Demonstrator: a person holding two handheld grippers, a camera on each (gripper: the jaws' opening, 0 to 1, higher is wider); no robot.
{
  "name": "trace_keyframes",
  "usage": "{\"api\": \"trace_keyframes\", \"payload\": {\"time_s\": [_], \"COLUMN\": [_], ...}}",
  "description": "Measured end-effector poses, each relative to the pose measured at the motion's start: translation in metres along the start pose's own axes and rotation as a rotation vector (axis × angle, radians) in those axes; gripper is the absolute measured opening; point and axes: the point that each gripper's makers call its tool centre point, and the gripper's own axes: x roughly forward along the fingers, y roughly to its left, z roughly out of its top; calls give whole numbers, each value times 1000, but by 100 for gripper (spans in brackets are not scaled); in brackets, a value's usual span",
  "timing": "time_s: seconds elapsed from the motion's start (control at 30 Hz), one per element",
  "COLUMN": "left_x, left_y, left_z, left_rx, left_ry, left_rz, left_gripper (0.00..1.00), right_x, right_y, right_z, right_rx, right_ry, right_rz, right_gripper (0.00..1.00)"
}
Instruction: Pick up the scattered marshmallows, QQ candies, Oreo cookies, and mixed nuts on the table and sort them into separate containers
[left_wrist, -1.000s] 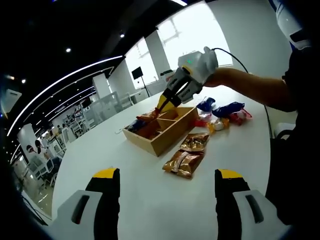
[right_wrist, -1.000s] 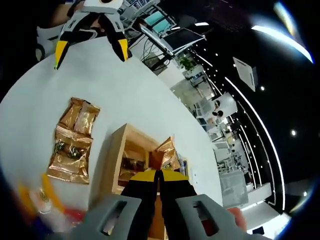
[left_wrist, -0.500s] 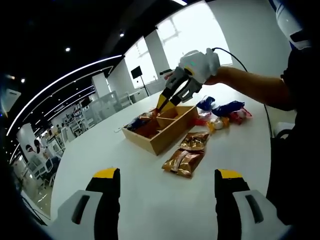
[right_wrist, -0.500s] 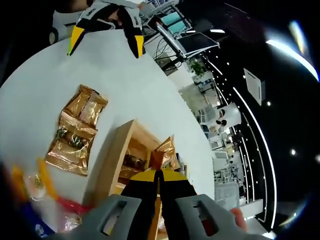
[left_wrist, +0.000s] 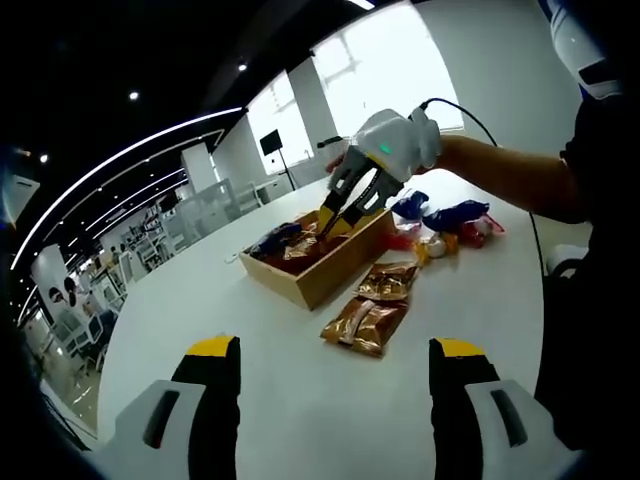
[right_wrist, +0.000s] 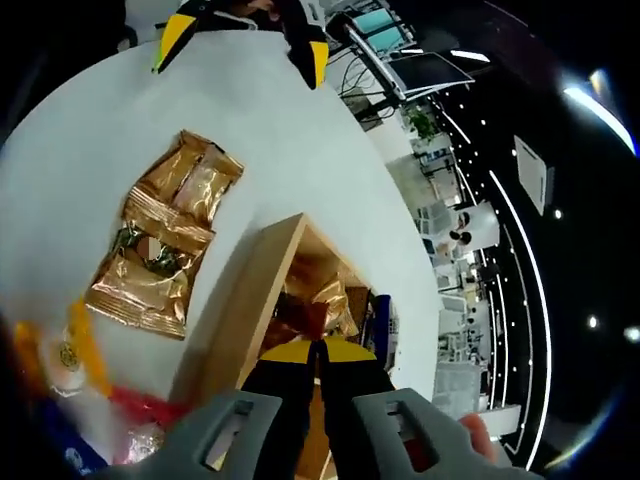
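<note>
A wooden divided box (left_wrist: 335, 268) (right_wrist: 238, 322) stands mid-table. My right gripper (right_wrist: 318, 346) (left_wrist: 330, 222) reaches down into it, shut on a small gold packet (right_wrist: 333, 300) that sits low among other wrappers inside. Two gold nut packets (left_wrist: 367, 322) (right_wrist: 150, 268) lie on the white table just outside the box. A pile of blue, red and orange candy wrappers (left_wrist: 448, 225) (right_wrist: 72, 362) lies beyond the box by the person's arm. My left gripper (left_wrist: 335, 350) (right_wrist: 248, 45) hovers open over bare table, short of the packets, holding nothing.
The round white table (left_wrist: 280, 380) has free surface between my left gripper and the box. The person's dark sleeve (left_wrist: 590, 200) fills the right side. Office desks and screens (right_wrist: 400, 75) lie beyond the table's far edge.
My right gripper has come down with the gold packet from above the box rim into a compartment. My left gripper has stayed where it was.
</note>
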Motion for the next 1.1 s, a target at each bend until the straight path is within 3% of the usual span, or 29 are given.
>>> {"api": "trace_keyframes", "payload": {"time_s": [0.73, 1.0, 1.1], "left_x": [0, -1, 0], "left_y": [-1, 0, -2], "left_z": [-4, -5, -4], "left_rx": [-3, -4, 0], "left_ry": [11, 14, 12], "left_rz": [0, 4, 1], "left_gripper": [80, 80, 80], "right_x": [3, -3, -5], "right_y": [-15, -24, -30], "right_z": [-21, -22, -19], "right_rx": [164, 278, 258], "right_ry": [67, 28, 11], "right_rz": [-86, -119, -159], "right_gripper": [4, 9, 9]}}
